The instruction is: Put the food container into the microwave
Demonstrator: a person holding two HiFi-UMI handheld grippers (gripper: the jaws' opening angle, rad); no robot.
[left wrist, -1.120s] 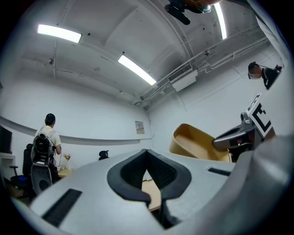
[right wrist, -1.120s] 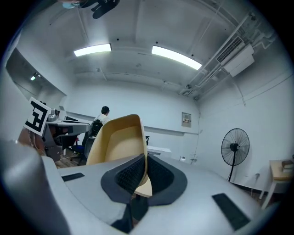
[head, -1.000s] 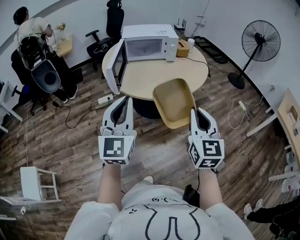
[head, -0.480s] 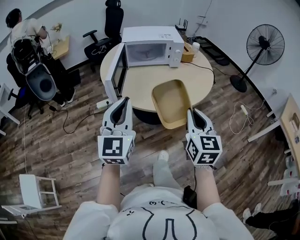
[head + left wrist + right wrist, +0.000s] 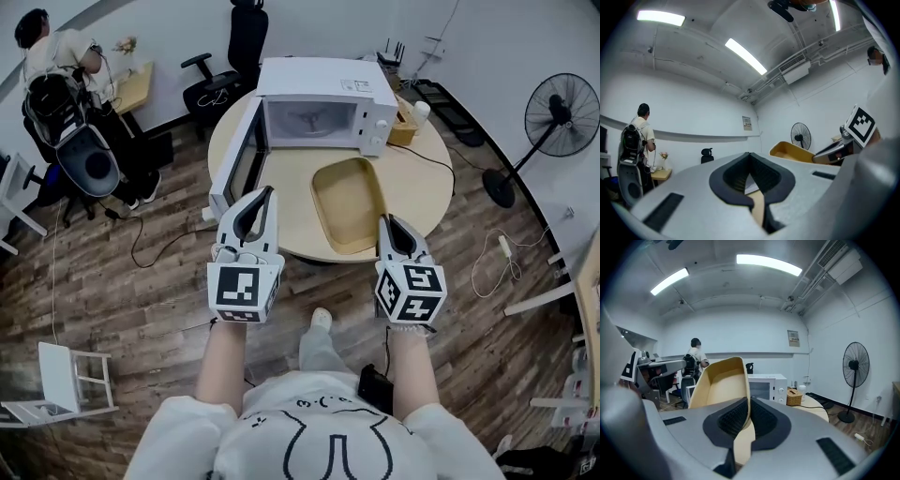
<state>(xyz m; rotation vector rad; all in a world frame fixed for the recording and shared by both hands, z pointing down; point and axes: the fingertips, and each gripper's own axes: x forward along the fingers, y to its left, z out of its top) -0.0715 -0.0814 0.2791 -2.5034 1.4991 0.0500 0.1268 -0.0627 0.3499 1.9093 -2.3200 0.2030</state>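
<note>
A white microwave [image 5: 323, 103] stands at the back of the round wooden table [image 5: 291, 202], its door [image 5: 239, 159] swung open to the left. The yellow food container [image 5: 349, 202] hangs over the table in front of the microwave, open side up. My right gripper [image 5: 386, 221] is shut on its near right rim; in the right gripper view the container wall [image 5: 723, 380] rises between the jaws, with the microwave [image 5: 764, 383] behind it. My left gripper [image 5: 266, 193] is shut and holds nothing, just right of the open door. In the left gripper view the container [image 5: 792, 151] shows at right.
A tissue box [image 5: 405, 131] and a white bottle [image 5: 419, 112] stand right of the microwave. A fan [image 5: 562, 108] is at far right. A person [image 5: 56, 56] is at a desk at back left, with office chairs [image 5: 246, 37] behind the table. A white stool [image 5: 66, 375] stands at lower left.
The person has stepped up to the table. Both grippers and the container have moved forward, and the container now hangs over the tabletop, closer to the microwave.
</note>
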